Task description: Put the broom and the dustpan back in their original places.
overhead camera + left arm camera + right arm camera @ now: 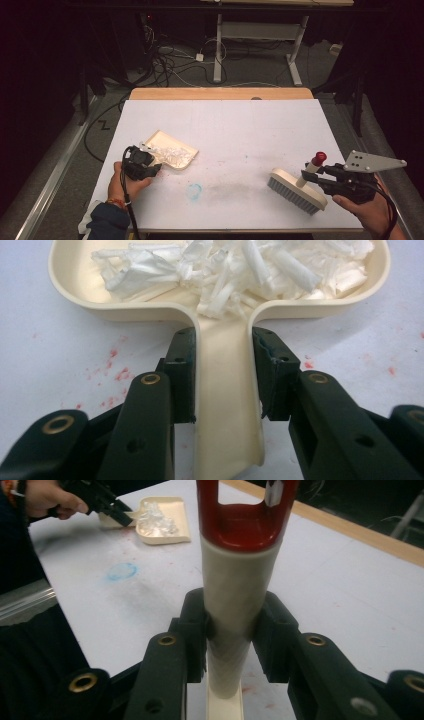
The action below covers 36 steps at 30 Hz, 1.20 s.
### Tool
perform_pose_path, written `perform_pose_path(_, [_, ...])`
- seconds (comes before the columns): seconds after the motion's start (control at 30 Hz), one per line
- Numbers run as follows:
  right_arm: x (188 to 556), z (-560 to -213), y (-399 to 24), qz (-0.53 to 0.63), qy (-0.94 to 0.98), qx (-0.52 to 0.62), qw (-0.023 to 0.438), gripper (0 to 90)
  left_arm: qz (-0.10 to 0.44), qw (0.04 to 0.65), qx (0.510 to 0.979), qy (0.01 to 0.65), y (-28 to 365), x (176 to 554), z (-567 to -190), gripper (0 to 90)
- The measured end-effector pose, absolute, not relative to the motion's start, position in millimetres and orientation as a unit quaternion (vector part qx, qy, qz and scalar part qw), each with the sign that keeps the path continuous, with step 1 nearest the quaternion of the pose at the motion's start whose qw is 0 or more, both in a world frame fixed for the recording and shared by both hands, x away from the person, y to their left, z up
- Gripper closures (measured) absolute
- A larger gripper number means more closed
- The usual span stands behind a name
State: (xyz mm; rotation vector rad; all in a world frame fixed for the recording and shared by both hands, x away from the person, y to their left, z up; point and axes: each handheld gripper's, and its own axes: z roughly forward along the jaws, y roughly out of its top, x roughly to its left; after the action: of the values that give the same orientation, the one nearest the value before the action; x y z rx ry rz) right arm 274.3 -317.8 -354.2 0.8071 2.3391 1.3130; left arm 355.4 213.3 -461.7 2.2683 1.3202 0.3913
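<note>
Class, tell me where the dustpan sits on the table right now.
In the high view the dustpan lies on the table's left half, its handle clamped in the left gripper, far left of the brush.

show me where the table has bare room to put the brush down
The far half of the table, beyond the dustpan and brush, is bare. So is the middle between them, around the blue mark. The near-left corner is crowded.

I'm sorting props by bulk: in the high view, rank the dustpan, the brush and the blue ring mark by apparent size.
1-2. Cream plastic dustpan and cream grey-bristled brush: look alike.
3. Blue ring mark: smallest.
</note>
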Motion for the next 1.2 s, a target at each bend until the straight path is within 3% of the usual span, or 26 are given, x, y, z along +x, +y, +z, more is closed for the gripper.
perform_pose_path(0.07, [279.8,-353.4,-317.0,0.463,0.826,0.281,0.157,69.9,0.145,0.243,0.827,0.487,213.5,355.9,-462.0,63.4])
perform_pose_path(0.3, [302.5,-352.1,-314.6,0.451,0.822,0.297,0.179,67.1,0.143,0.245,0.818,0.5,209.2,357.3,-467.2,62.3])
perform_pose_path(0.47, [323.9,-352.9,-313.4,0.44,0.814,0.321,0.199,64.2,0.142,0.247,0.821,0.494,196.8,348.3,-466.9,51.6])
perform_pose_path(0.83, [380.6,-367.6,-296.6,0.41,0.793,0.39,0.224,59.9,0.134,0.27,0.857,0.417,172.1,317.2,-469.0,39.9])
perform_pose_path(0.97, [399.3,-373.4,-287.0,0.388,0.788,0.411,0.245,59.4,0.171,0.268,0.865,0.388,173.4,313.2,-465.3,33.7])
perform_pose_path(1.2, [421.7,-386.8,-281.4,0.367,0.777,0.443,0.255,59.0,0.232,0.34,0.845,0.341,190.1,296.4,-464.9,19.0])
